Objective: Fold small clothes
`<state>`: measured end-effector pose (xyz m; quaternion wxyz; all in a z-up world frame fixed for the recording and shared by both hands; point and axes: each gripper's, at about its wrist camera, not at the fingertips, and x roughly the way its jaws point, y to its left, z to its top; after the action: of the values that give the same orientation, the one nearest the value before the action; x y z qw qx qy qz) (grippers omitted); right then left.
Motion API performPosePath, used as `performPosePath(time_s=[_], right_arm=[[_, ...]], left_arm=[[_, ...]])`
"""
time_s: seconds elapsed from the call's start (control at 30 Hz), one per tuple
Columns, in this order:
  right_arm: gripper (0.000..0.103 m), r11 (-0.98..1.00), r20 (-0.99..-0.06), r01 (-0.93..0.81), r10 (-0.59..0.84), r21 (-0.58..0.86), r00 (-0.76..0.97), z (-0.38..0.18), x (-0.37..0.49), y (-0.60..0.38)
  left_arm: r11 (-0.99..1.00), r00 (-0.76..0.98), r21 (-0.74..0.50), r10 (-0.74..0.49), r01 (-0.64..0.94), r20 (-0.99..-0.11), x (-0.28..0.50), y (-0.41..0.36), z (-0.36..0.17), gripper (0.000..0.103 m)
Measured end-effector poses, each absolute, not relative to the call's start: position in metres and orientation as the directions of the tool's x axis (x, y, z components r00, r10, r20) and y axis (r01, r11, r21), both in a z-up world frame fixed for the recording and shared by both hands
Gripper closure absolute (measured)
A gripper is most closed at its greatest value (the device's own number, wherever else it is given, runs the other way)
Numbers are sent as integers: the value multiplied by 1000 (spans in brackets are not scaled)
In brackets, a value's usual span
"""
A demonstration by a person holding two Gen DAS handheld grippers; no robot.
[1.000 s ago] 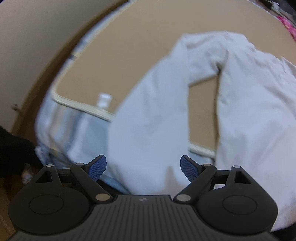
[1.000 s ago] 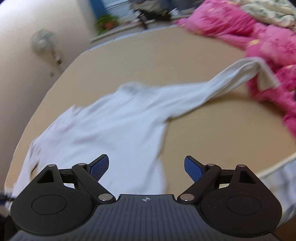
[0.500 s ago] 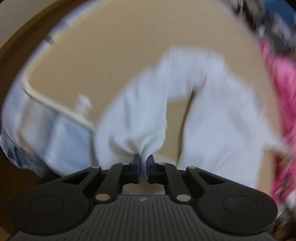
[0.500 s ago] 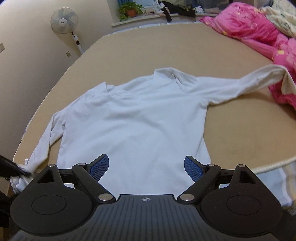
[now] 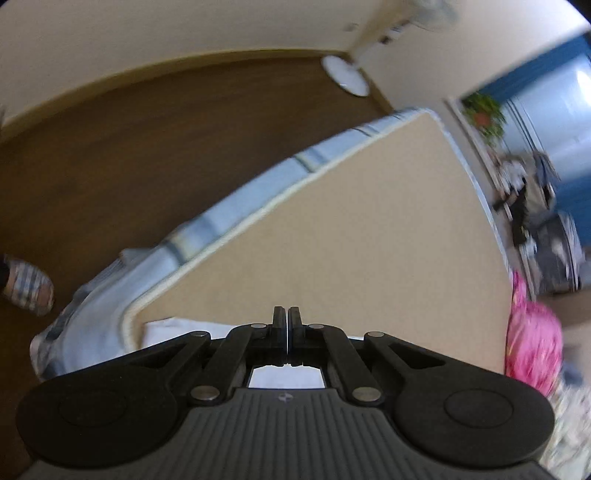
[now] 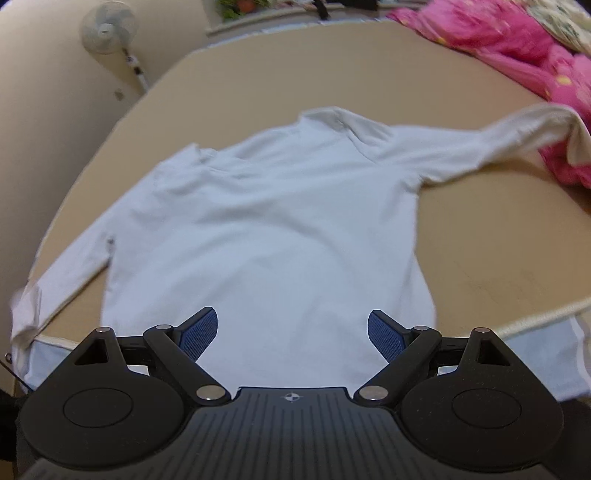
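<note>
A white long-sleeved shirt point(image 6: 280, 221) lies spread flat on the tan bed top point(image 6: 480, 229), collar at the far side, hem toward me. Its right sleeve point(image 6: 480, 144) reaches onto the pink bedding; its left sleeve cuff point(image 6: 26, 314) hangs at the bed's left edge. My right gripper point(image 6: 291, 332) is open and empty just above the hem. My left gripper point(image 5: 287, 317) is shut, with white fabric point(image 5: 173, 328) right beneath and behind its fingers; I cannot see whether cloth is pinched between them.
Pink bedding point(image 6: 517, 48) is piled at the far right of the bed. A standing fan point(image 6: 107, 29) is by the wall at left. The left wrist view shows the bed's left edge point(image 5: 258, 206), brown floor point(image 5: 129, 147) and a slippered foot point(image 5: 26, 284).
My left gripper closed on the left sleeve end, then swung up and away so the shirt has mostly left its view. The shirt was pulled flat. The right gripper stayed open near the hem.
</note>
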<state>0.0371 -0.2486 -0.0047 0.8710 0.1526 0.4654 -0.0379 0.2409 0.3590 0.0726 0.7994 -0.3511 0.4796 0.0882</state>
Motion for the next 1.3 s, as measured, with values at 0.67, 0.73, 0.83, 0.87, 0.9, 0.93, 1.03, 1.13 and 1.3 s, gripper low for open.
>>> performPosePath(time_s=[0.67, 0.73, 0.83, 0.87, 0.9, 0.93, 1.03, 1.13, 1.3], right_arm=[[14, 968, -863, 169, 76, 183, 499, -24, 35, -227], [14, 974, -867, 163, 57, 157, 495, -24, 35, -223], [14, 977, -866, 162, 42, 141, 498, -22, 35, -218], [14, 977, -865, 159, 44, 142, 501, -21, 36, -217], [14, 978, -863, 156, 46, 142, 504, -20, 36, -216], [14, 978, -862, 151, 47, 141, 505, -20, 36, -216], [14, 979, -858, 144, 49, 142, 512, -19, 38, -217], [14, 975, -854, 149, 63, 162, 516, -23, 40, -221], [14, 962, -853, 190, 73, 198, 517, -33, 43, -238]], left_arm=[[924, 235, -100, -11, -369, -972, 206, 279, -109, 10], [923, 257, -98, 1, -371, -966, 205, 283, -106, 36], [928, 237, -71, 19, -366, -971, 201, 296, -98, 84], [913, 245, -111, -13, -393, -969, 196, 306, -93, 85], [893, 257, -146, -35, -425, -966, 190, 317, -87, 86], [870, 277, -167, -37, -463, -960, 184, 329, -79, 87], [820, 339, -206, -15, -534, -940, 171, 358, -38, 87], [789, 414, -276, -30, -549, -910, 178, 369, 14, 87], [877, 570, -356, -120, -323, -813, 228, 266, 124, 87]])
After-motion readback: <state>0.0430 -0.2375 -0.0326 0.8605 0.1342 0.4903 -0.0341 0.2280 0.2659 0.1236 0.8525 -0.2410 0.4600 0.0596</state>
